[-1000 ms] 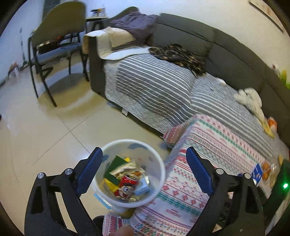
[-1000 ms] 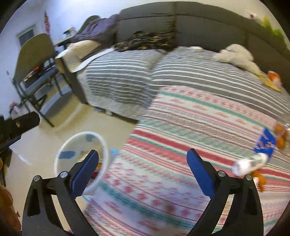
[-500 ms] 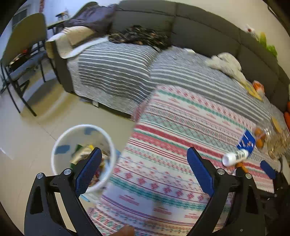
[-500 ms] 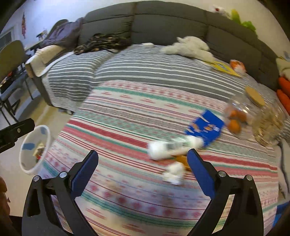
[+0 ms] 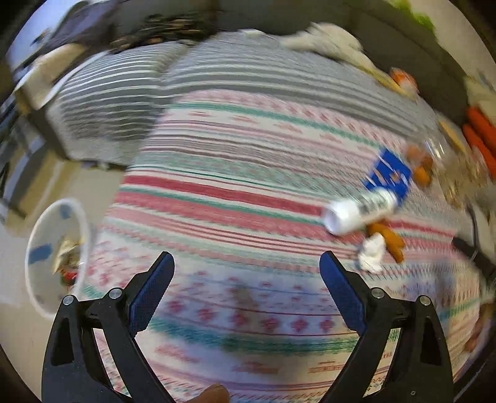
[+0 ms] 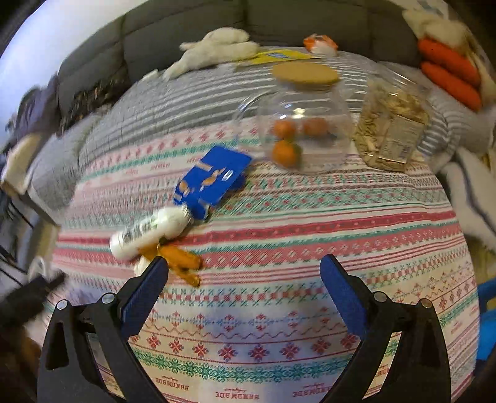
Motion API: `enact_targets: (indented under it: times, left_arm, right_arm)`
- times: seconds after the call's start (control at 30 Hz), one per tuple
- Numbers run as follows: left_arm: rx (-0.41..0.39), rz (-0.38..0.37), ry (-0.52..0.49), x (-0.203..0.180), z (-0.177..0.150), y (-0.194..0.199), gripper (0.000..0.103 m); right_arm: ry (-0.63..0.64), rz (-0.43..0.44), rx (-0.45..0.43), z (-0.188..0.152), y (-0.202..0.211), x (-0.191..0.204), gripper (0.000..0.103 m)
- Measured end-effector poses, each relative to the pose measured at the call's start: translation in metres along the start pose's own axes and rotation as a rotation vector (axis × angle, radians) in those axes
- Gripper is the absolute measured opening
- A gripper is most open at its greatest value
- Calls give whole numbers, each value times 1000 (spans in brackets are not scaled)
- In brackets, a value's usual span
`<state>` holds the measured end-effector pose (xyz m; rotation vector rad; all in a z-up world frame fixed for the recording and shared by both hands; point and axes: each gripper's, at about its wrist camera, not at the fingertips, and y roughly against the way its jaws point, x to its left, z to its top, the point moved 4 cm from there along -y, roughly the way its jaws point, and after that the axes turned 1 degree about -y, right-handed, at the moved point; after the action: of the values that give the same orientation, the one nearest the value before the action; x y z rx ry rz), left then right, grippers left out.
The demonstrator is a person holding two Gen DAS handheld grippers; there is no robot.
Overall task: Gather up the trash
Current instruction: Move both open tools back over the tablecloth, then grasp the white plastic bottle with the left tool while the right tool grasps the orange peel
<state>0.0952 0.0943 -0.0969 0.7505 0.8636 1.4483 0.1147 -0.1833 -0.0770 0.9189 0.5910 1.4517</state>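
Observation:
A white bottle (image 6: 148, 231) lies on its side on the patterned tablecloth (image 6: 310, 235), with orange peel (image 6: 181, 262) and a blue packet (image 6: 210, 181) beside it. They also show in the left wrist view: bottle (image 5: 359, 210), peel (image 5: 390, 240), blue packet (image 5: 389, 176), plus a crumpled white tissue (image 5: 372, 252). A white trash bin (image 5: 40, 297) holding wrappers stands on the floor at the table's left. My left gripper (image 5: 246, 283) is open and empty over the table. My right gripper (image 6: 243, 286) is open and empty, right of the peel.
A clear jar (image 6: 303, 124) with a cork lid holds oranges. A bag of seeds (image 6: 390, 127) stands to its right. A grey sofa (image 6: 186, 28) with a striped cover, white plush toy (image 6: 217, 49) and carrot toys (image 6: 449, 71) lies behind.
Both grippers have swung right, away from the bin and over the table. The bottle, peel and blue packet are now closer in both views. Both grippers stay open and empty.

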Motion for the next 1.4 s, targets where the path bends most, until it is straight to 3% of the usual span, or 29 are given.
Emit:
enact_targets:
  times: [0.33, 0.57, 0.63, 0.7, 0.77, 0.8, 0.83, 1.07, 1.13, 1.2, 1.23, 1.4]
  left_arm:
    - [-37, -9, -307, -97, 40, -24, 90]
    - [98, -35, -502, -152, 54, -64, 85]
    - [163, -34, -532, -157, 52, -79, 68]
    - [210, -51, -494, -150, 54, -89, 58]
    - [222, -115, -401, -132, 58, -88, 54]
    - [236, -144, -342, -116, 59, -87, 45]
    - [242, -154, -302, -104, 59, -86, 44]
    - [229, -177, -61, -14, 26, -56, 40]
    - [209, -194, -29, -2, 10, -36, 40]
    - [176, -218, -2, 5, -4, -15, 40]
    - [168, -227, 9, 5, -6, -7, 40]
    - [104, -260, 36, 7, -4, 13, 40]
  right_arm:
    - [-151, -19, -13, 24, 3, -49, 95]
    - [-179, -9, -14, 35, 1, -61, 95]
    - [-172, -5, -5, 35, -2, -61, 95]
    - [-134, 12, 16, 34, -6, -55, 95]
    - [-61, 36, 35, 31, -12, -41, 95]
    - [-27, 42, 39, 29, -15, -35, 95]
    - [8, 50, 38, 28, -17, -27, 95]
    - [270, 144, 80, 2, -51, 36, 95]
    - [326, 144, 101, -9, -61, 48, 91]
    - [371, 155, 139, -20, -73, 56, 71]
    - [390, 157, 168, -26, -80, 58, 70]
    - [429, 180, 112, -29, -78, 68, 70]
